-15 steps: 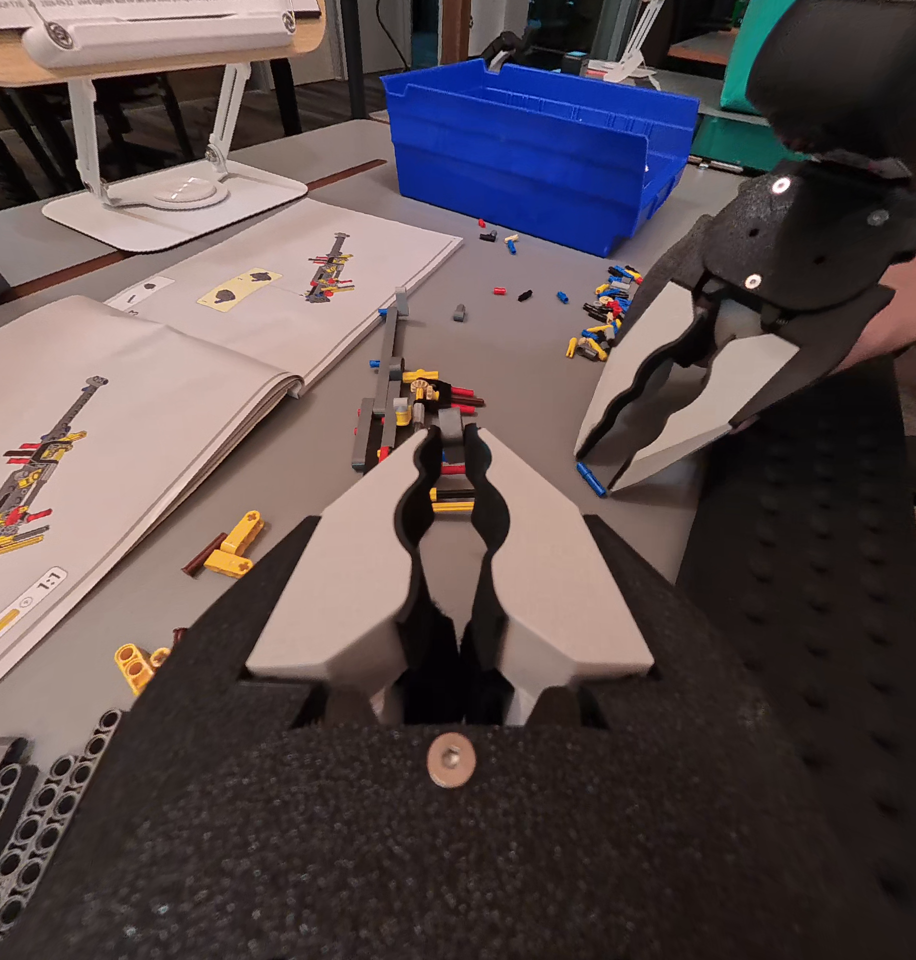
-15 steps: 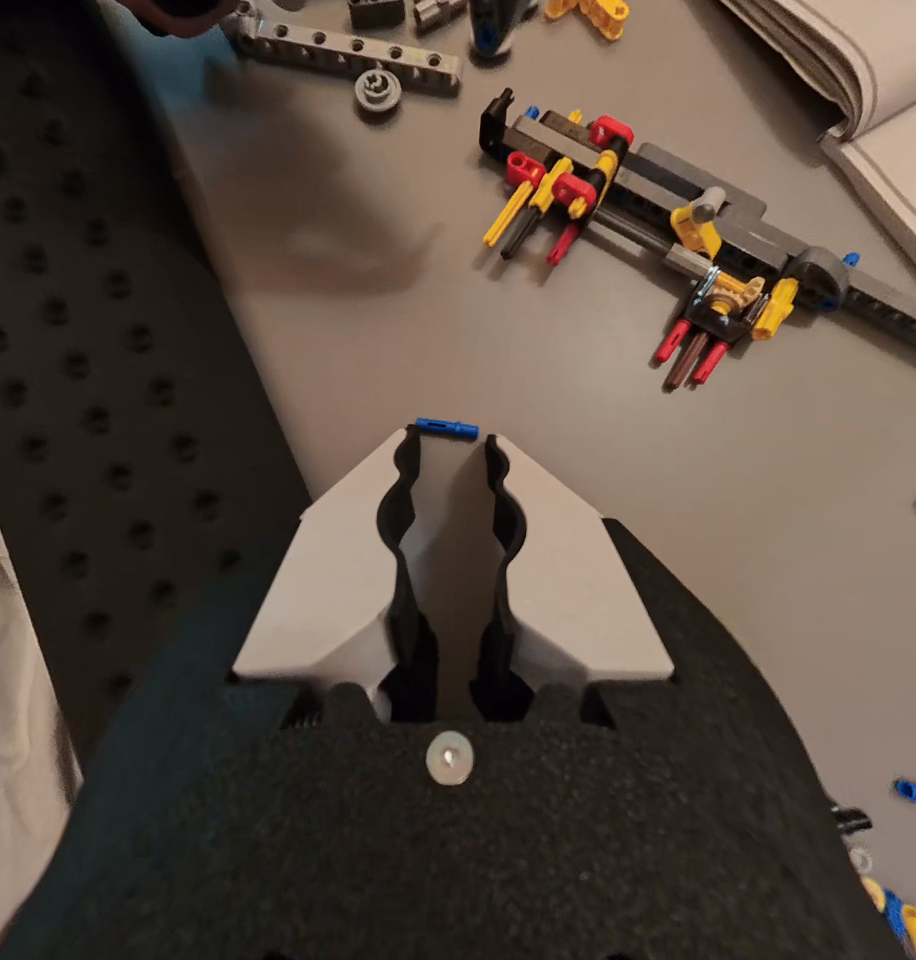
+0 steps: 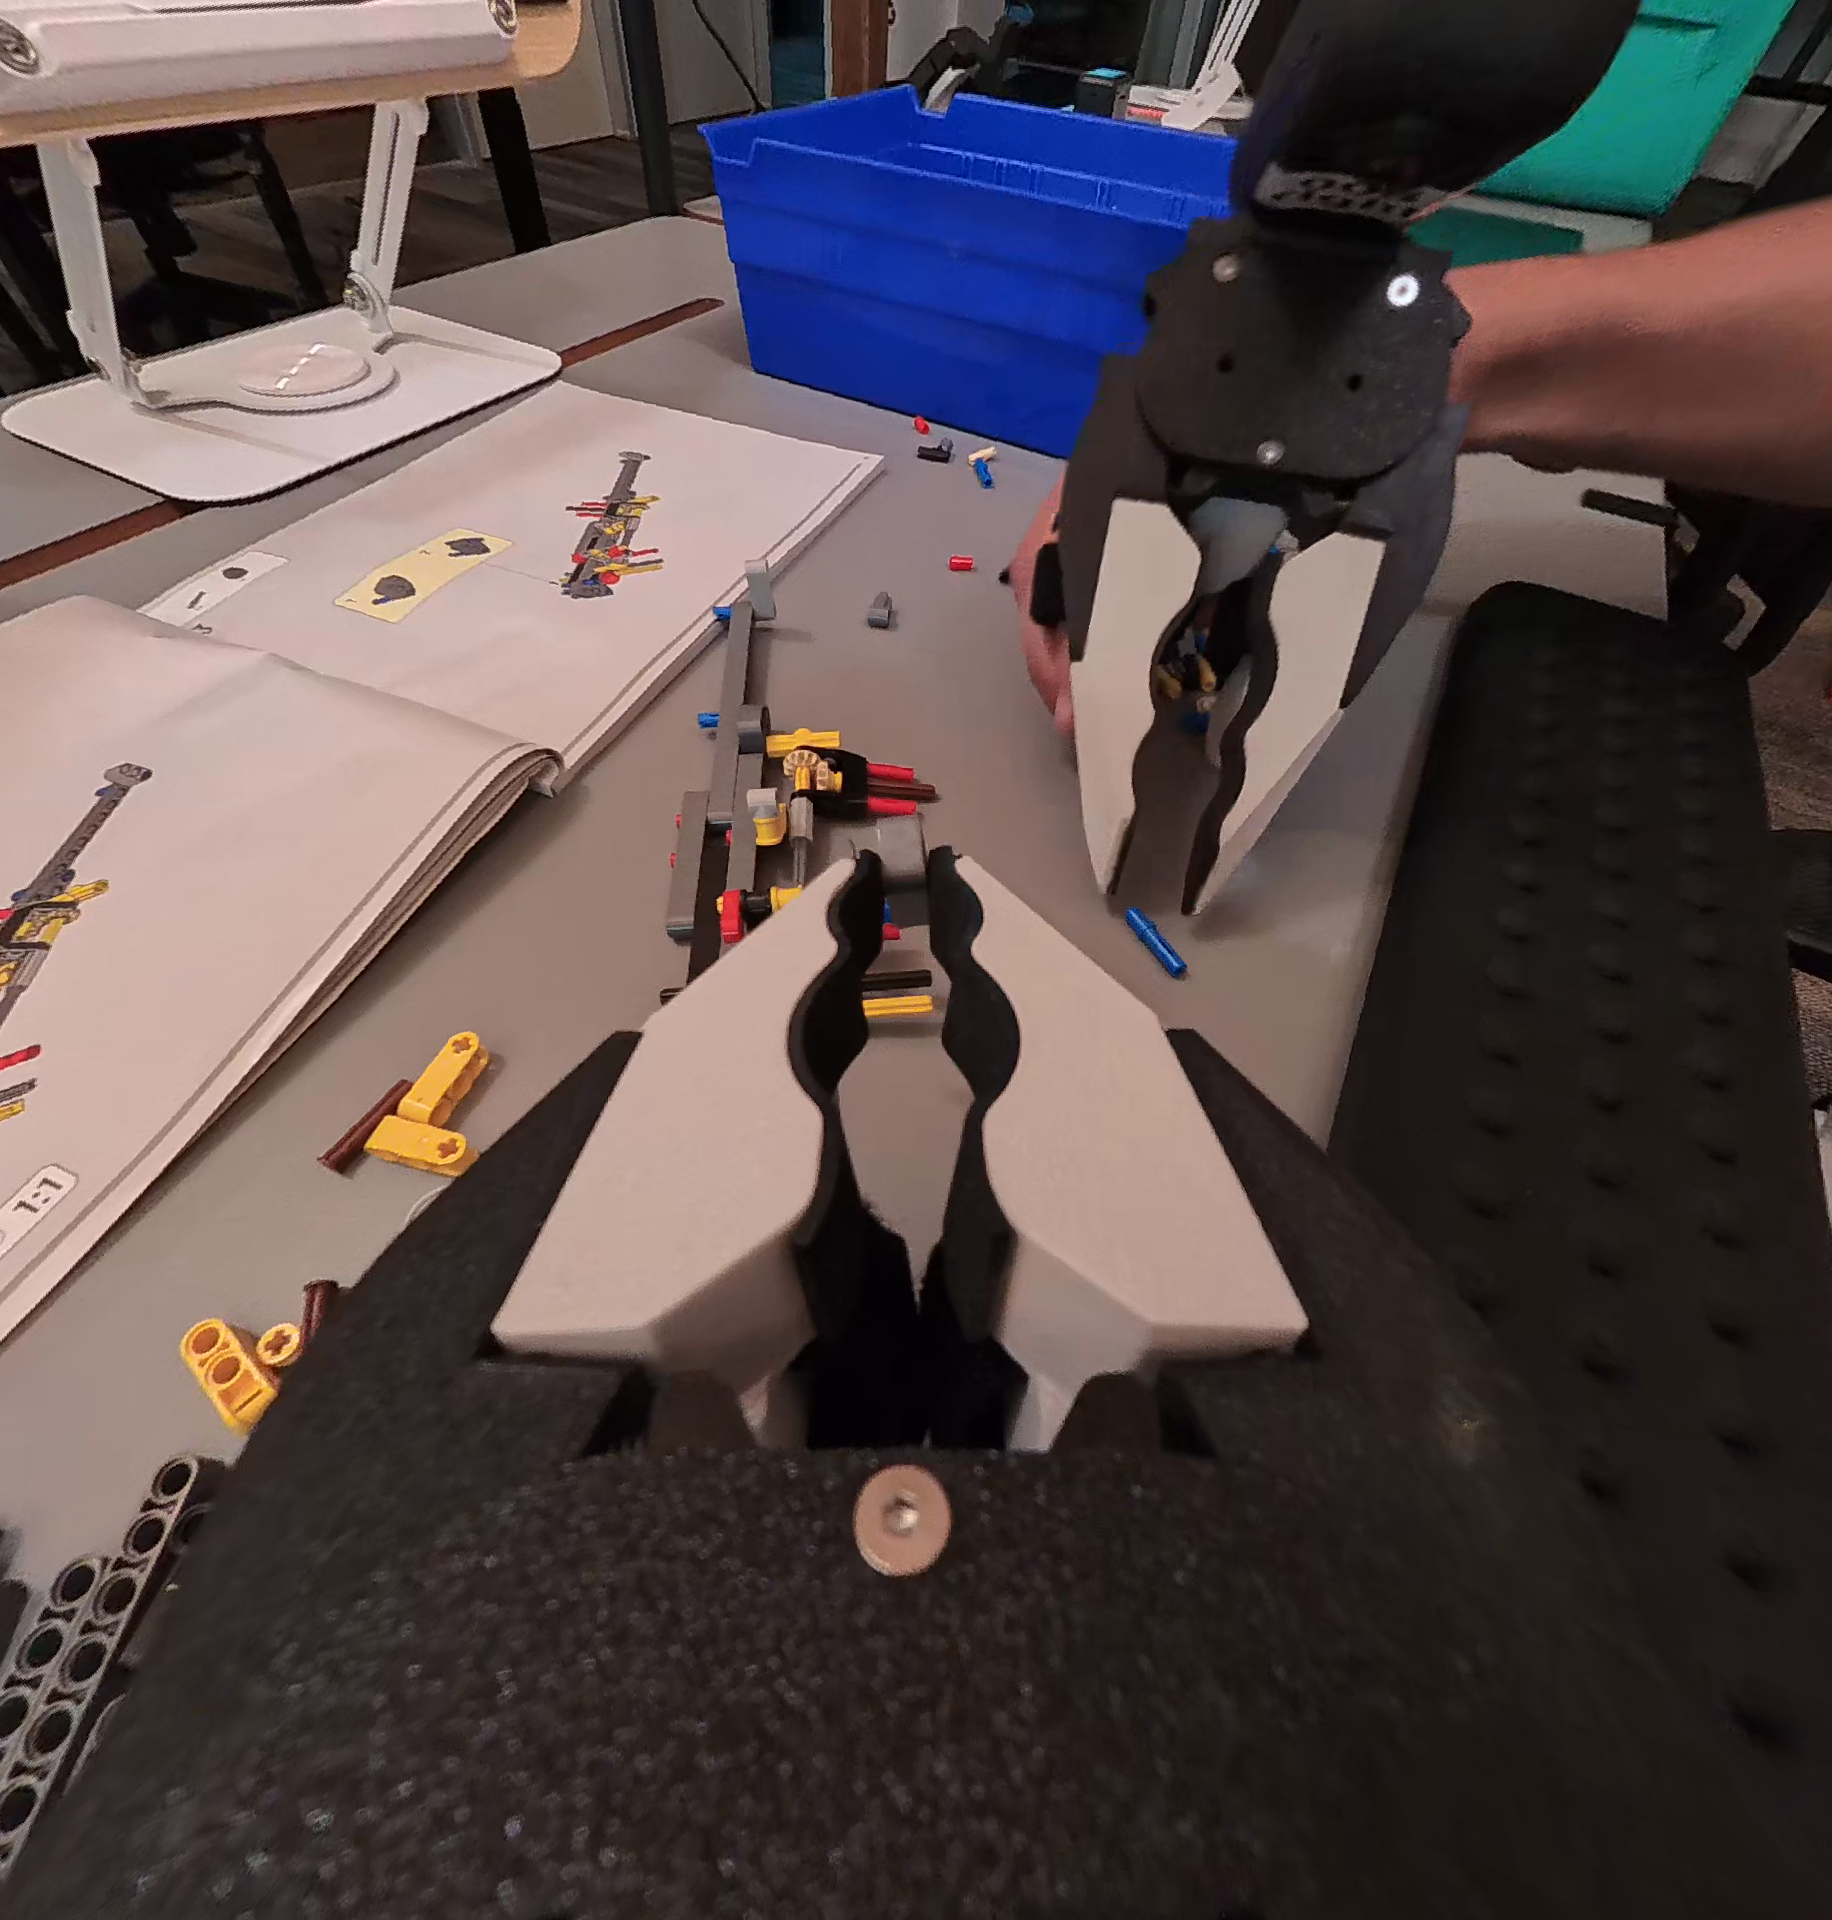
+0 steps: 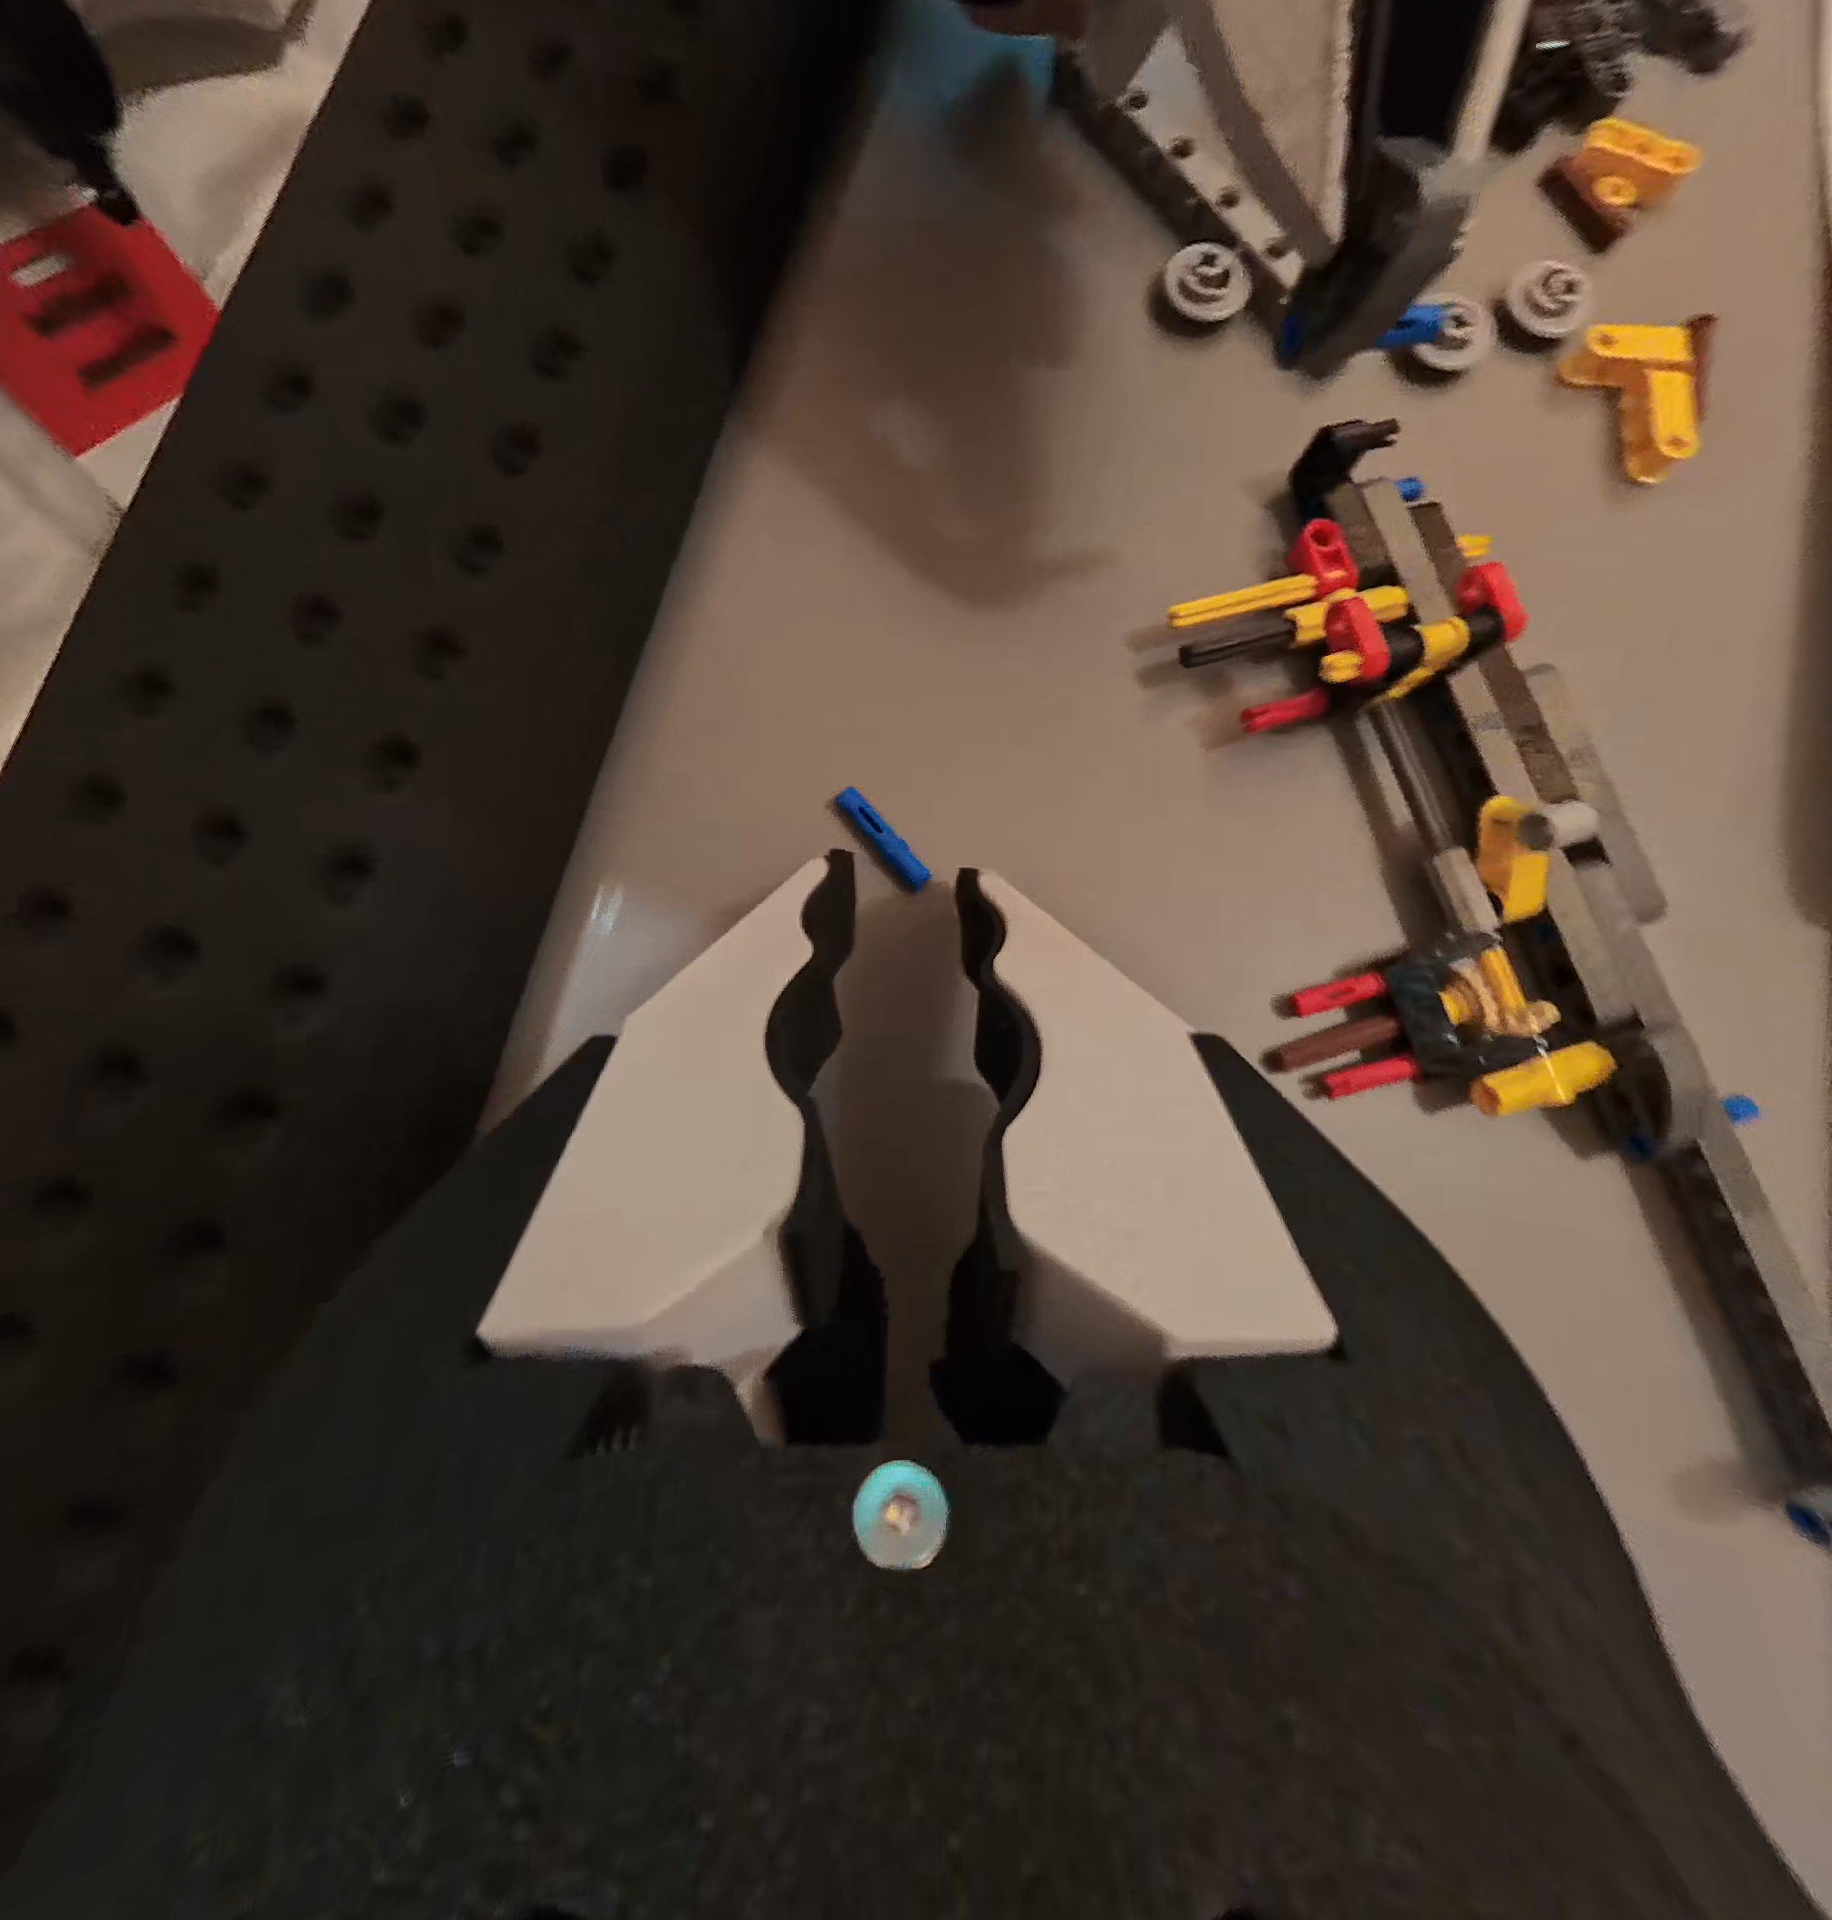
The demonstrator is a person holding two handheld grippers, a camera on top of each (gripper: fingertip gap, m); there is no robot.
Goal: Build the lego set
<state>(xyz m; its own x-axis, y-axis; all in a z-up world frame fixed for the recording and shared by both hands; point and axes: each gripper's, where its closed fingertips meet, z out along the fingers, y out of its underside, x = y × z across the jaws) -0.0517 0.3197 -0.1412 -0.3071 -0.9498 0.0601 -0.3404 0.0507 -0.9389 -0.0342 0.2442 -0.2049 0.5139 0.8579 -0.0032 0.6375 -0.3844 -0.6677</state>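
Lying just beyond the parted right tongs [image 4: 899, 868], blue pin [image 4: 881, 838].

On the desk [image 3: 538, 935], the long lego assembly [image 3: 746, 800] lay at the centre, running toward 12 o'clock. The open instruction book [image 3: 372, 665] lay at its 9 o'clock, the stand [image 3: 268, 405] behind the book at 11 o'clock. The bin [image 3: 943, 260] stood at 1 o'clock. A small pin [image 3: 1154, 940] lay at 3 o'clock of the assembly, the perforated mat [image 3: 1566, 1039] beyond it. Loose connectors [image 3: 429, 1107] lay at 7 o'clock.
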